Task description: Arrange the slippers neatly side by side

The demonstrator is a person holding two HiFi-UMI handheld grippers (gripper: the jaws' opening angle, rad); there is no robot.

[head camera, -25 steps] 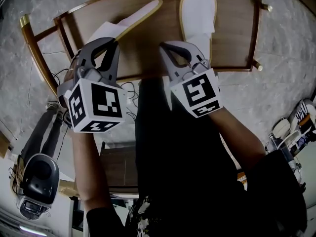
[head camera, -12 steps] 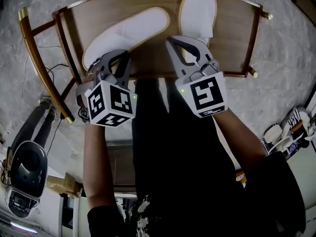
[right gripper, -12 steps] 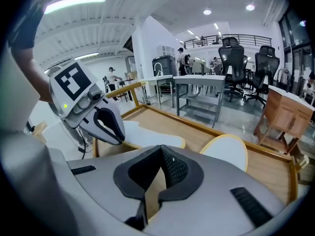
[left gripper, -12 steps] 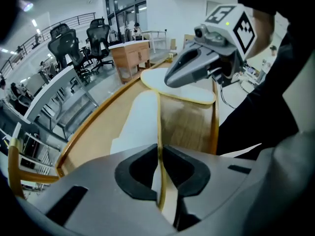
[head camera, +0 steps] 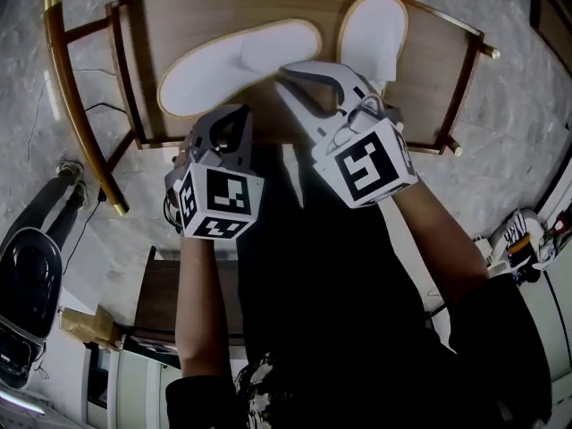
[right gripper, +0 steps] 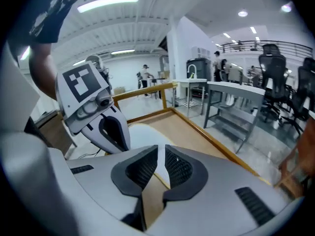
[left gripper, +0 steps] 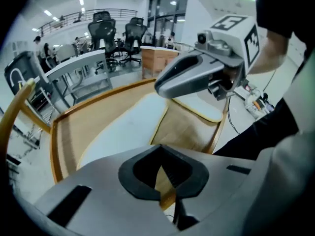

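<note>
Near the frame's middle, the left gripper (head camera: 234,113) has just closed, empty, below the left slipper (head camera: 232,65). The right gripper (head camera: 282,70), its jaws just opened a crack and holding nothing, sits at that slipper's edge. The right slipper (head camera: 375,27) lies upper right on the table (head camera: 429,79).

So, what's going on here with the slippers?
A person holds two hand-held grippers at a wooden table. Two white slippers lie there, not yet parallel: the left slipper angled, the right slipper straight. The right hand-held gripper, jaws just opened and empty, reaches between them; the left hand-held gripper is shut, empty.
</note>
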